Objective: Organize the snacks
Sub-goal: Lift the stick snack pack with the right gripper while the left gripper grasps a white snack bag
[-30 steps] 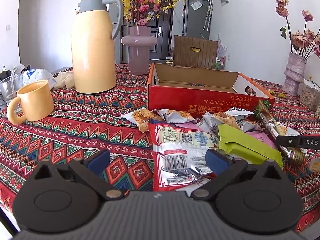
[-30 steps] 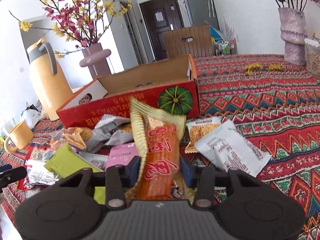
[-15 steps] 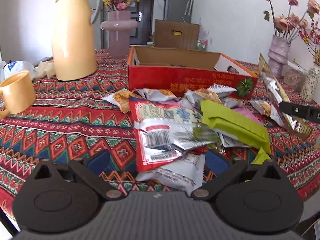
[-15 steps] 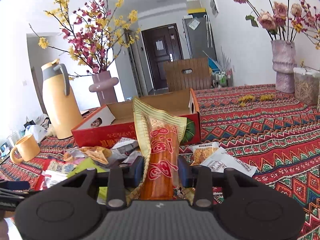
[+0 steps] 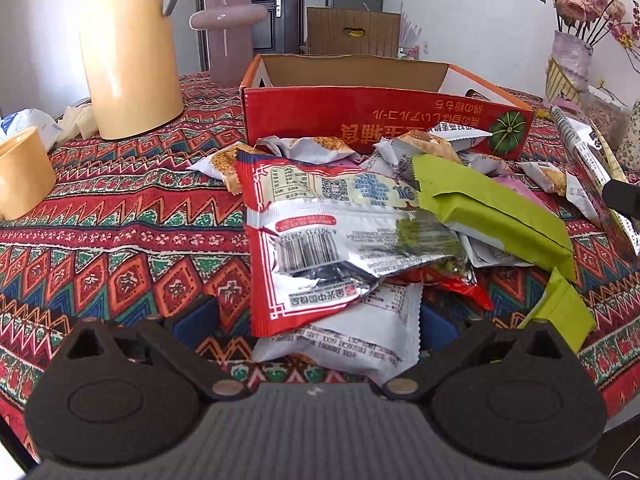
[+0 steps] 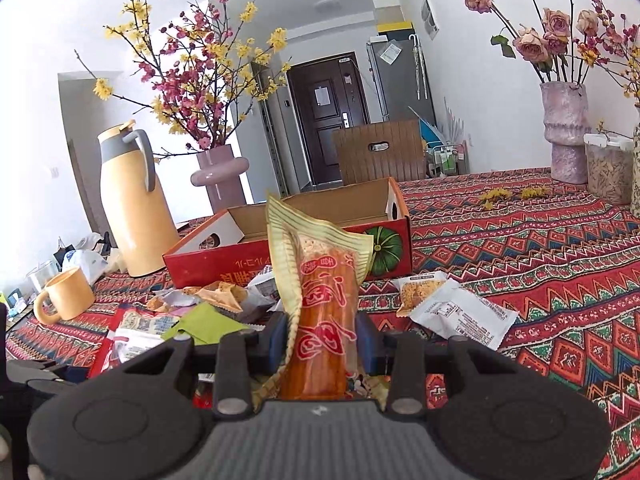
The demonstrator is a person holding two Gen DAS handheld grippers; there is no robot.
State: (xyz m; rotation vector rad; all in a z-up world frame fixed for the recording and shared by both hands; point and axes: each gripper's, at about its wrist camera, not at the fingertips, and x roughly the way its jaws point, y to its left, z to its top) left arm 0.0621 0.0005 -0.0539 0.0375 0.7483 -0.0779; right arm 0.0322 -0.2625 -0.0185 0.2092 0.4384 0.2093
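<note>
Snack packets heaped on a patterned tablecloth before an open red carton.

The right gripper (image 6: 322,330) has its blue pads pressed on an orange-and-red sausage-type snack packet (image 6: 322,300), held upright above the heap, in front of the red cardboard box (image 6: 288,244). The left gripper (image 5: 318,318) stands with jaws wide apart, its pads either side of a white packet (image 5: 344,340) and a red-and-silver packet (image 5: 320,240) without pressing them. A green packet (image 5: 492,216) lies across the heap. Beyond stand a yellow thermos jug (image 5: 128,52), a yellow mug (image 6: 66,294) and a pink vase (image 5: 228,28) on the tablecloth (image 5: 120,240).
</note>
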